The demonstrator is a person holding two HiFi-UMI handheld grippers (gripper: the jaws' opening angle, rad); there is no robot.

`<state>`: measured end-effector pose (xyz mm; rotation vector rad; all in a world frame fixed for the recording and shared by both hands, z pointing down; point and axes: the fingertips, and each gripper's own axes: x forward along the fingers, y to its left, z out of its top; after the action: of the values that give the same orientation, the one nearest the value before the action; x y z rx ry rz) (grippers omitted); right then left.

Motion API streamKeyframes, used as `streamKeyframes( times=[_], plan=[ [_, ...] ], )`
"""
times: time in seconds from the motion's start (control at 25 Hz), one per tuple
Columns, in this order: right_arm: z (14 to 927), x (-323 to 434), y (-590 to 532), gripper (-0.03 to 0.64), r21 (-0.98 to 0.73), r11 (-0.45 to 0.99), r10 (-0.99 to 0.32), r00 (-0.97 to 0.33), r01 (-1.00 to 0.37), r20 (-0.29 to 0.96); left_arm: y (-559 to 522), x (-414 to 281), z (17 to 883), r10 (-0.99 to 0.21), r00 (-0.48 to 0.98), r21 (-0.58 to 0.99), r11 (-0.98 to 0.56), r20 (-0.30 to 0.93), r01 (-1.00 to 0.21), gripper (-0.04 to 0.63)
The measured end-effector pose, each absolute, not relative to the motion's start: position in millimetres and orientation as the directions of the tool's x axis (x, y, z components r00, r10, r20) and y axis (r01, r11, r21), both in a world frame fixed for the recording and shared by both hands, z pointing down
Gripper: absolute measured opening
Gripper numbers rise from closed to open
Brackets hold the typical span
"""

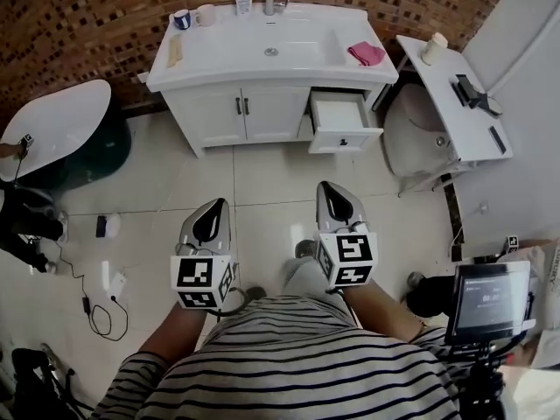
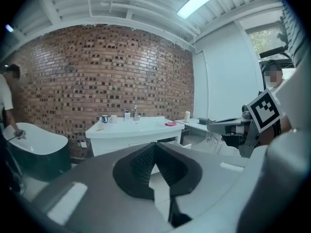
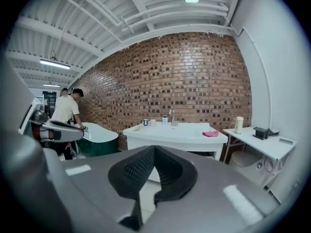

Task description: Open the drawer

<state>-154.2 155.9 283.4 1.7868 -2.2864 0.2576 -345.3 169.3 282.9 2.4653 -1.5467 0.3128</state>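
The white vanity [image 1: 262,59] stands against the brick wall, and its right-hand drawer [image 1: 343,122] is pulled out, showing an empty white inside. Both grippers are held close to the person's body, far back from the vanity over the tiled floor. My left gripper [image 1: 215,203] is shut with nothing between its jaws. My right gripper [image 1: 325,185] is also shut and empty. In the left gripper view, the left gripper [image 2: 154,143] points at the vanity [image 2: 131,132] across the room. The right gripper [image 3: 154,147] faces the same vanity [image 3: 175,132] in the right gripper view.
A white bathtub [image 1: 52,129] stands at the left with a person [image 3: 65,108] beside it. A white side table [image 1: 455,103] with a cup [image 1: 433,48] and a toilet [image 1: 420,134] are at the right. Cables [image 1: 96,296] lie on the floor; a screen [image 1: 490,300] on a stand is at the lower right.
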Motion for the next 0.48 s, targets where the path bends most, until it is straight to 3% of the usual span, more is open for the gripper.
streamKeyframes(
  times=[0.16, 0.48],
  plan=[
    [262, -185, 199, 0.002, -0.004, 0.271, -0.922, -0.261, -0.963, 0.285, 219, -374, 272, -0.868, 0.402, 0.090, -0.394, 0.292, -0.915, 0.014],
    [251, -179, 231, 0.002, 0.012, 0.328, -0.909, -0.312, -0.944, 0.277, 258, -361, 273, -0.876, 0.377, 0.126, -0.356, 0.300, -0.926, 0.014]
  ],
)
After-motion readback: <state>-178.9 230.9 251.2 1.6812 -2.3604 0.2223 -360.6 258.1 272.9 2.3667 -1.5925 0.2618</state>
